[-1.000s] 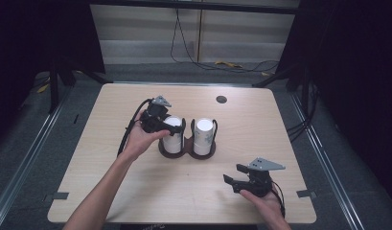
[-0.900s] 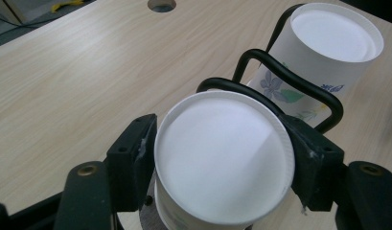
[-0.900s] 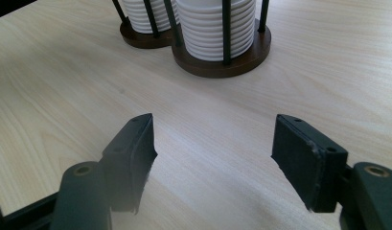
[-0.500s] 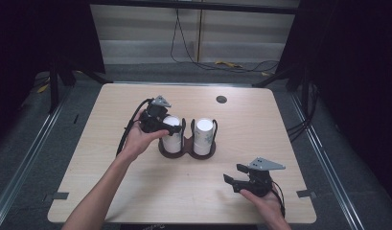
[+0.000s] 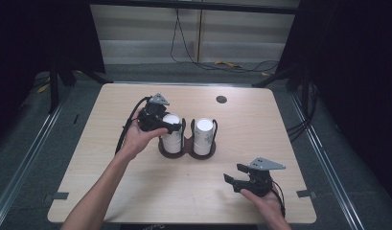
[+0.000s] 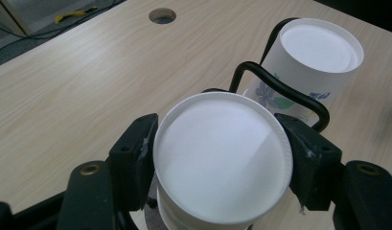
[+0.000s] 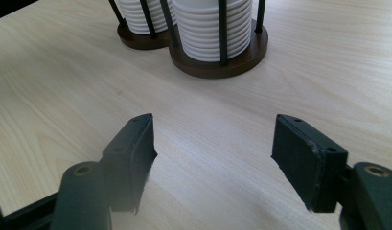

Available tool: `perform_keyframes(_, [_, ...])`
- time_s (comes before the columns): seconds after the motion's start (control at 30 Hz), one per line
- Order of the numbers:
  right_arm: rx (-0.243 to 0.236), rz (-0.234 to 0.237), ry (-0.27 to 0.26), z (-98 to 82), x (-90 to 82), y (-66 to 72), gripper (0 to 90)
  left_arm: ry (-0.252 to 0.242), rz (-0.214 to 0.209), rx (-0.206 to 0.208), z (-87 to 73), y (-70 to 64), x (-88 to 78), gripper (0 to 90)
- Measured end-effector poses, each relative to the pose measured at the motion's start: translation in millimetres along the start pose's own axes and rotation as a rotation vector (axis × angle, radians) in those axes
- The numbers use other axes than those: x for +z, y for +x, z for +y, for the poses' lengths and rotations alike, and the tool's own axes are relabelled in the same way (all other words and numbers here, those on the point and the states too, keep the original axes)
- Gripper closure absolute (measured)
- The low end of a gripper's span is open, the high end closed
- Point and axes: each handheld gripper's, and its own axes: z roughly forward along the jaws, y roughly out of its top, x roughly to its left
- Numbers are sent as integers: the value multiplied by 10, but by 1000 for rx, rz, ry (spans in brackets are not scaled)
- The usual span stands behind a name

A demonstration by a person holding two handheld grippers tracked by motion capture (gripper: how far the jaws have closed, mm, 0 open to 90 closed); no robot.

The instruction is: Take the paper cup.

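Gripping item: left gripper (image 6: 222, 158), jaws closed on either side of the top cup (image 6: 222, 158) of a stack in a two-bay wire holder (image 5: 186, 149), likely to lift one free. Right gripper (image 7: 213, 158) wide open, empty, holder ahead of it.

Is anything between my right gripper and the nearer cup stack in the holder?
Nothing visible. The right gripper is open near the table's front edge, and bare table runs from its jaws to the nearer cup stack. The holder's own black wire posts stand around that stack.
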Motion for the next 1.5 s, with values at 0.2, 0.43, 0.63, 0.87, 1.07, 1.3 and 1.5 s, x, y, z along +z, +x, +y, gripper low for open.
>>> perform_keyframes(0.2, [1, -1, 1, 3, -2, 3, 316, -17, -2, 6, 50, -15, -53, 352])
perform_keyframes(0.43, [3, 1, -2, 1, -7, 2, 316, -34, -1, -4, 48, -11, -92, 352])
perform_keyframes(0.63, [1, 3, -1, 1, -5, 0, 315, -55, -11, -9, 54, -16, -131, 352])
perform_keyframes(0.87, [5, 4, 1, 2, 6, 0, 315, -73, -10, -10, 54, -17, -178, 352])
perform_keyframes(1.07, [6, 3, 1, 2, 3, -1, 315, -102, -16, -20, 69, -20, -218, 353])
perform_keyframes(1.3, [2, 5, -1, 1, 0, 0, 315, -103, -7, -20, 98, -43, -260, 355])
perform_keyframes(1.5, [7, 7, -1, 3, 7, -2, 315, -113, -2, -19, 125, -37, -287, 356])
